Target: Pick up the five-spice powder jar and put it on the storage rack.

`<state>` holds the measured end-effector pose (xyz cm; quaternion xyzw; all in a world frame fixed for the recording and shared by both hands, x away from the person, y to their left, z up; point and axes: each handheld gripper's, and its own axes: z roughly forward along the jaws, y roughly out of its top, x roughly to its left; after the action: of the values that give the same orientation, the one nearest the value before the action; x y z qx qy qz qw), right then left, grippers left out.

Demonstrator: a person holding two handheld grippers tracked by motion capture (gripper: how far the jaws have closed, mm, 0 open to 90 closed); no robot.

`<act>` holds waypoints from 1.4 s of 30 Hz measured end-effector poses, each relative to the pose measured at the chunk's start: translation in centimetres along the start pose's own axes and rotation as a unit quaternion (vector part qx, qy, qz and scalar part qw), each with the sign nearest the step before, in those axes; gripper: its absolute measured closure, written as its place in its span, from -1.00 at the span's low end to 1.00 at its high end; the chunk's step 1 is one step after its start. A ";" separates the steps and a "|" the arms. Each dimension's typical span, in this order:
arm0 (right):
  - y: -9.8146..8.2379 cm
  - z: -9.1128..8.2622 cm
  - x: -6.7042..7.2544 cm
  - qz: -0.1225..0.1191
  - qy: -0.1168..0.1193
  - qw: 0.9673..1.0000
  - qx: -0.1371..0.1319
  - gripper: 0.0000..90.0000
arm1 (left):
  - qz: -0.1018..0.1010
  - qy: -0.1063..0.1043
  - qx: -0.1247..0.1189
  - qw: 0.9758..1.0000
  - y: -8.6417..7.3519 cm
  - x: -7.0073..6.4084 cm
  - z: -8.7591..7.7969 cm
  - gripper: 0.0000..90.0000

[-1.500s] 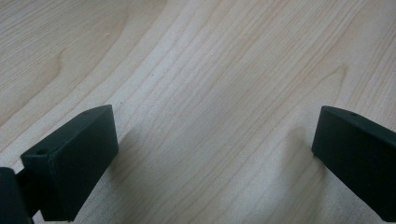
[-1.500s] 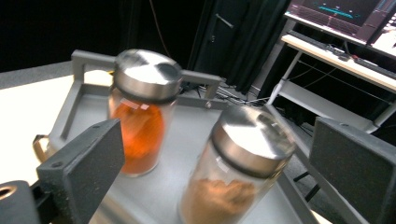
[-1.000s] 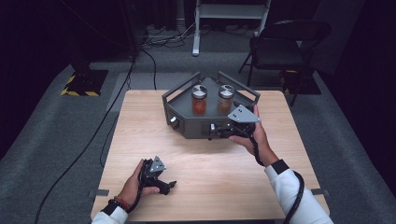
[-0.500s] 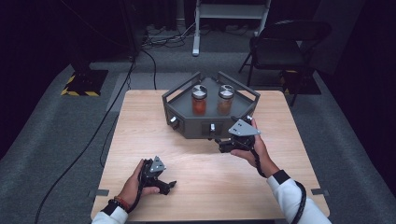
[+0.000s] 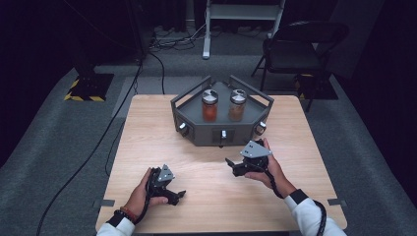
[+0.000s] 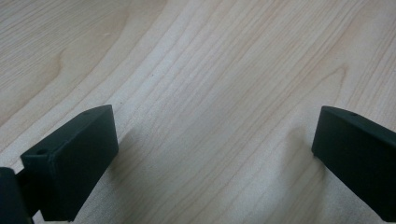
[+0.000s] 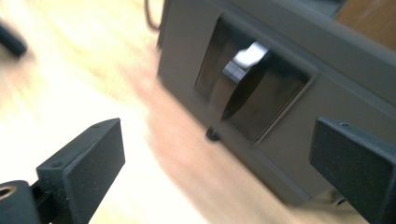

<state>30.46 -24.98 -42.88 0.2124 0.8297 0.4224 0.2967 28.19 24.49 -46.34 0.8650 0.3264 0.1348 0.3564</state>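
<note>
Hovering low over the table (image 5: 147, 128), the right gripper (image 5: 230, 163) points left, jaws wide and empty, the grey box (image 5: 196, 132) just beyond it; the left gripper (image 5: 180, 195) rests open, holding nothing.

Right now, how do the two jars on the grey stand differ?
The left jar holds red-orange contents; the right jar holds paler brown-orange contents. The left jar stands nearer the stand's left rail, the right jar nearer its right rail. Both stand upright, side by side, with silver lids.
</note>
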 end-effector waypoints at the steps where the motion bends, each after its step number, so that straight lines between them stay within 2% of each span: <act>1: -0.1 0.0 0.0 -0.003 0.004 1.000 0.005 -0.93 | 0.000 0.000 0.000 1.000 0.0 0.0 0.0 -1.00; 9: -1.5 -0.2 0.0 -0.011 0.022 0.999 0.035 -0.93 | 0.000 0.000 0.000 1.000 0.0 0.0 0.0 -1.00; 22: -3.2 -1.2 -0.4 0.003 0.044 0.996 0.081 -0.93 | 0.000 0.000 0.000 1.000 0.0 0.0 0.0 -1.00; 28: -3.5 -2.0 -0.9 0.006 0.063 0.993 0.098 -0.93 | 0.000 0.000 0.000 1.000 0.0 0.0 0.0 -1.00; 32: -4.0 -2.5 -1.3 0.003 0.075 0.990 0.118 -0.93 | 0.000 0.000 0.000 1.000 0.0 0.0 0.0 -1.00; 40: -5.2 -4.0 -2.4 0.022 0.084 0.988 0.130 -0.93 | 0.000 0.000 0.000 1.000 0.0 0.0 0.0 -1.00; 42: -5.6 -4.4 -2.7 0.034 0.088 0.987 0.130 -0.93 | 0.000 0.000 0.000 1.000 0.0 0.0 0.0 -1.00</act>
<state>28.94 -32.23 -44.67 0.2393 0.8926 0.3382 0.1780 28.20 24.49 -46.34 0.8651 0.3263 0.1348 0.3565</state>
